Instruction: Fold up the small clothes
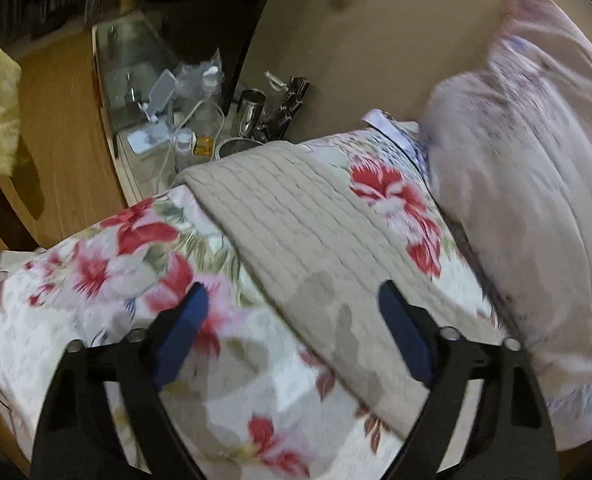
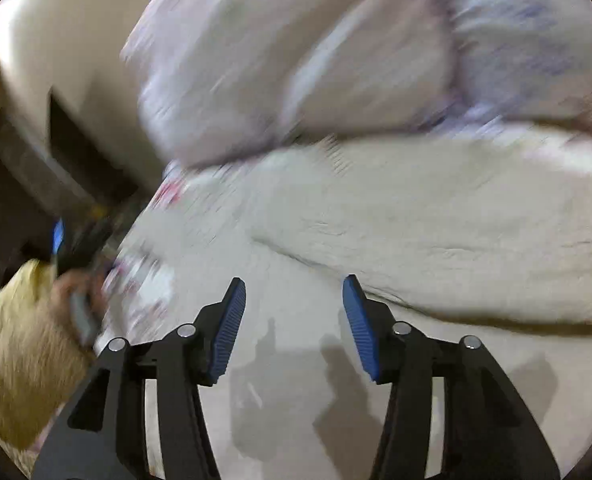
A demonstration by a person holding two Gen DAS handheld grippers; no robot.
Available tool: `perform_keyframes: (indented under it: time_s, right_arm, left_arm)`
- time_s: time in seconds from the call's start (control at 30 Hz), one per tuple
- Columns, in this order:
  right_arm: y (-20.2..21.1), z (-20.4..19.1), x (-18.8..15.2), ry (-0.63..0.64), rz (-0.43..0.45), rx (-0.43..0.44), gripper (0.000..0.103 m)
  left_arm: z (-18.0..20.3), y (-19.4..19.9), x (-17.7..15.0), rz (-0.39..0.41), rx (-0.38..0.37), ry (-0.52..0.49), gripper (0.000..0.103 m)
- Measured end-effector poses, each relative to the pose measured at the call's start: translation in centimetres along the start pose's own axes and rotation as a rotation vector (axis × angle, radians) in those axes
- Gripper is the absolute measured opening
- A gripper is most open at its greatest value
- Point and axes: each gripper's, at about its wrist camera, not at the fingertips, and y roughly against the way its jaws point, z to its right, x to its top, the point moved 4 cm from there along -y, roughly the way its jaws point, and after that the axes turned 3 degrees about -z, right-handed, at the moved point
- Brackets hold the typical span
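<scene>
Both our grippers, left (image 1: 292,332) and right (image 2: 294,328), hang wide and empty over the bed (image 1: 108,264); beige cloth (image 1: 296,220) at twelve o'clock lies flat for folding.

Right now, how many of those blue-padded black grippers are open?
2. The left black gripper with blue pads hangs open over the beige ribbed knitted garment; the right one is open above pale fabric.
</scene>
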Motion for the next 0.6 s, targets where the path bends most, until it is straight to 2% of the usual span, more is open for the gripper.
perform_keyframes:
  time_s: [0.07, 0.13, 0.17, 0.2, 0.27, 0.3, 0.33, 0.37, 0.43, 0.53, 0.6]
  right_arm:
    - [0.3, -0.8, -1.2, 0.035, -0.014, -0.027, 0.065]
    - [1.0, 0.4, -1.4, 0.034, -0.008, -0.083, 0.068]
    - [2.2, 1.7, -1.9, -0.007, 0.001, -0.11, 0.068]
    - [2.9, 2.8, -2.2, -0.047, 0.009, -0.125, 0.068]
    - [4.9, 4.5, -3.5, -0.142, 0.033, -0.16, 0.069]
    - [5.6, 5.3, -3.8, -0.172, 0.039, -0.174, 0.069]
    - [5.9, 5.6, -4.1, -0.191, 0.044, -0.189, 0.069]
    - [6.1, 6.8, -4.6, -0.208, 0.044, -0.203, 0.069]
    - [6.5, 7.4, -5.1, -0.214, 0.042, -0.22, 0.069]
    - [8.0, 8.0, -6.0, -0.22, 0.052, -0.235, 0.069]
    - [8.5, 8.3, -5.9, -0.227, 0.067, -0.246, 0.069]
  left_arm:
    - [-0.3, -0.8, 0.8, -0.01, -0.016, 0.017, 0.077]
    - [-0.6, -1.1, 1.7, 0.001, -0.033, 0.034, 0.073]
    - [-0.9, -1.2, 2.0, 0.0, -0.045, 0.049, 0.067]
    - [-1.1, -1.3, 2.4, -0.003, -0.057, 0.07, 0.065]
    - [-1.6, -1.7, 3.3, -0.006, -0.063, 0.1, 0.052]
    - [-1.8, -1.9, 3.8, -0.006, -0.059, 0.109, 0.05]
    - [-1.9, -2.0, 4.2, -0.001, -0.061, 0.108, 0.036]
    - [-1.9, -2.3, 4.7, -0.022, -0.098, 0.104, 0.006]
    - [-1.5, -2.2, 4.9, -0.027, -0.116, 0.096, 0.007]
    - [1.8, 0.2, 4.5, 0.054, -0.127, -0.064, 0.006]
    - [7.3, 2.9, 2.4, 0.115, -0.185, -0.286, 0.006]
